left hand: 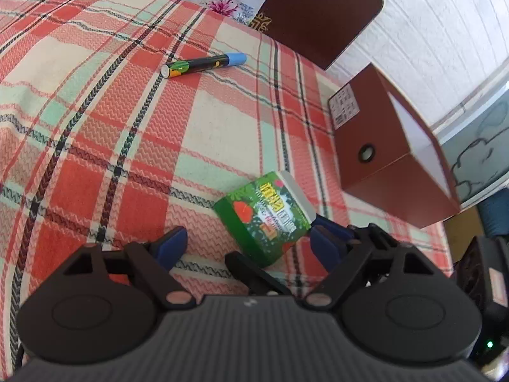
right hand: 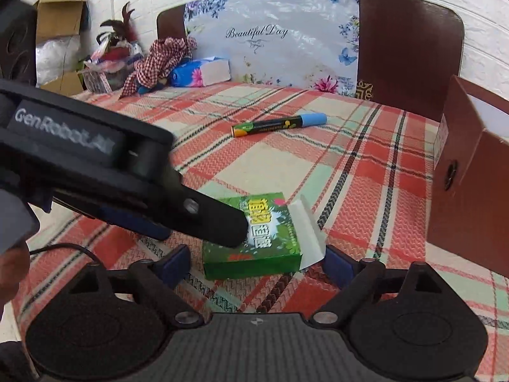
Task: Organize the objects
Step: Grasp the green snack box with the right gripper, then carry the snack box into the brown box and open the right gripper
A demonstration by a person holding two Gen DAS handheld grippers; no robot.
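Flat on woven plaid cloth (right hand: 286, 165): glossy green carton (right hand: 264, 238), flap loose, between unclenched right gripper (right hand: 257, 262); left gripper (left hand: 248, 242) likewise released.

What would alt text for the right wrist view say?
A small green box with an open white flap lies on a plaid tablecloth between the right gripper's open fingers. The left gripper reaches over it; a blue-capped marker lies beyond.

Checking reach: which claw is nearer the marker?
Neither clearly. Both the left claw and the right claw sit at the green box, marker well beyond.
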